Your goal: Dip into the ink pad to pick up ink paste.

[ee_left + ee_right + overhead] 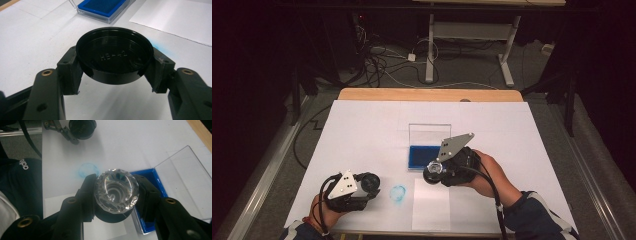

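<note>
Cap off: L gripper (371, 184) clamps black cap (114, 56); R gripper (432, 172) clamps crystal-topped stamp (117, 191) over blue ink pad (424, 156). Left: 1 inking, stamping paper sheet (431, 204).

Both our claws clamped shut, hands low at the near edge.

Our left hand (324, 207) comes in at the bottom left, its claw (371, 184) lying level and aimed to our right, the jaws shut on what they carry. Our right hand (489, 175) reaches in from the bottom right, sleeve at the wrist; its claw (432, 172) sits higher and farther forward, aimed left, and it too is clamped.
</note>
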Demonstrator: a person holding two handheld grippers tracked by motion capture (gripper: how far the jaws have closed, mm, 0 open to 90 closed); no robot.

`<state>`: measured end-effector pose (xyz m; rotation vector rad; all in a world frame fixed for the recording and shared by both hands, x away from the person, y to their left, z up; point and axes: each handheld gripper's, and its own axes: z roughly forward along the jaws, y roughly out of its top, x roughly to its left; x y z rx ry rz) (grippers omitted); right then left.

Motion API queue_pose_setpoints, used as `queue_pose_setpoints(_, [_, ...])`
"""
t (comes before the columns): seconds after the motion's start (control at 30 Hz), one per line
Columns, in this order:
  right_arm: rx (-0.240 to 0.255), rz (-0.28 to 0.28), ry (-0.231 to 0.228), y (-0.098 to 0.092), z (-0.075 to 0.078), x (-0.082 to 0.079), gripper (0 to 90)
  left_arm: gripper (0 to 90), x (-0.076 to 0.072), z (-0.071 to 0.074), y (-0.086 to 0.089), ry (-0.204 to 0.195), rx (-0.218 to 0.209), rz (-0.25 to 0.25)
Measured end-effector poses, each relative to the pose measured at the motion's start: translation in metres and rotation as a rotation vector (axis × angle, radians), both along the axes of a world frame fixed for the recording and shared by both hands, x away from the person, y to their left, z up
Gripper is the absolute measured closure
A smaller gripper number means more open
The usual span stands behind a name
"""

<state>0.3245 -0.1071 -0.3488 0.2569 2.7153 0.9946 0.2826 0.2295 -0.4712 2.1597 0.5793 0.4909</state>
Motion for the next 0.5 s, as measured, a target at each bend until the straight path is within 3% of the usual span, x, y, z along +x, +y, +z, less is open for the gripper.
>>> queue_pose_setpoints(0.5, [-0.001, 0.021, 0.017, 0.003, -0.012, -0.01, 56.5, 36.6, 0.0, -0.001, -0.001, 0.006, 0.012, -0.006])
